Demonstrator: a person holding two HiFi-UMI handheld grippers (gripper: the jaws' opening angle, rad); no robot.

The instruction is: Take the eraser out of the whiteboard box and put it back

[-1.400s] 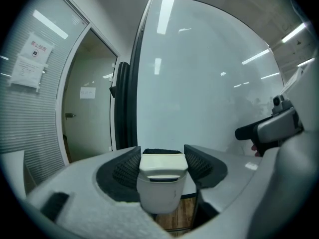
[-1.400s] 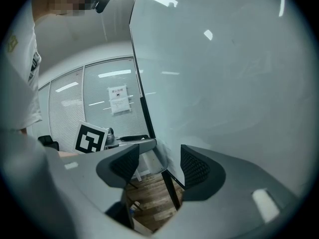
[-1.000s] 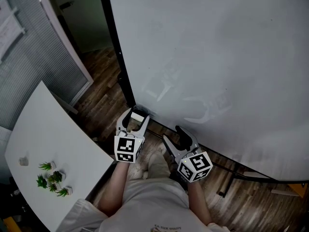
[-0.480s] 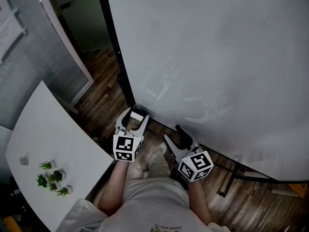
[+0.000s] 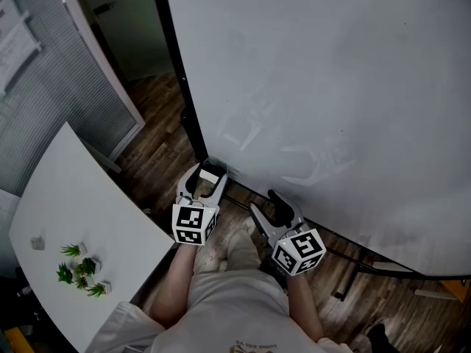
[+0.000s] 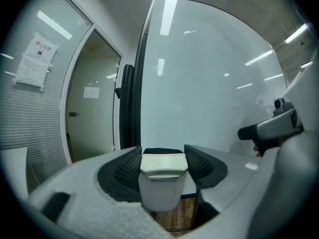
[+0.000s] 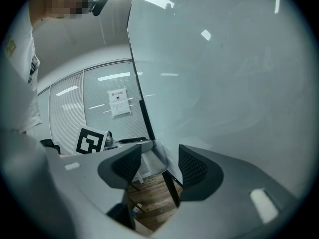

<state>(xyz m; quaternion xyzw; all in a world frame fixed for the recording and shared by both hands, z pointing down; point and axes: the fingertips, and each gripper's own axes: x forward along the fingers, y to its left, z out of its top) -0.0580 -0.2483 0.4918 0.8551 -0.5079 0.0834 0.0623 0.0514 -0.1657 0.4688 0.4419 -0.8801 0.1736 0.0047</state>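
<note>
My left gripper is shut on a white eraser, held close to the lower left corner of the big whiteboard. In the left gripper view the eraser fills the gap between the two ribbed pads. My right gripper hovers just right of it, open, with nothing between its fingers. Through that gap I see only wood floor and the board's black frame. The right gripper also shows at the right edge of the left gripper view. I cannot make out the whiteboard box.
A white table with small green plants stands to the left. A glass partition with blinds and a doorway lie beyond it. The whiteboard's black stand legs run across the wood floor.
Both grippers keep their places and the eraser stays in the left one. A small dark shape has come in at the head view's bottom right edge.
</note>
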